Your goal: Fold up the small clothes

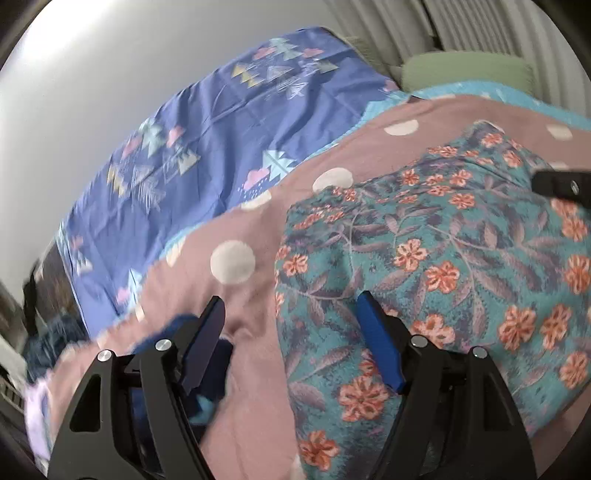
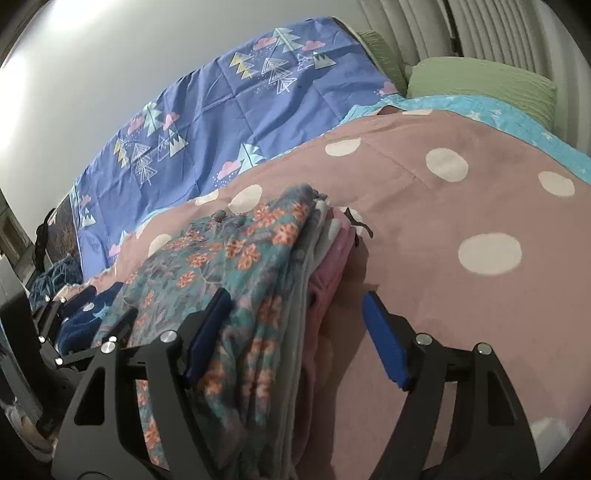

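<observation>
A teal garment with orange flowers [image 1: 443, 266] lies folded on the pink polka-dot blanket [image 1: 236, 302]. My left gripper [image 1: 291, 332] is open, its jaws wide apart over the garment's left edge, holding nothing. In the right wrist view the floral garment [image 2: 236, 280] tops a stack of folded clothes with grey and pink layers [image 2: 325, 266] under it. My right gripper [image 2: 295, 332] is open, straddling the stack's right edge, holding nothing. The right gripper's tip shows in the left wrist view [image 1: 561, 184] at the far right. The left gripper shows in the right wrist view [image 2: 88, 339] at the left.
A dark blue starred garment [image 2: 85, 317] lies left of the stack, also in the left wrist view [image 1: 207, 387]. A blue tree-print sheet [image 2: 229, 110] covers the bed behind. A green pillow [image 2: 480, 85] lies at the back right by a curtain [image 2: 480, 29].
</observation>
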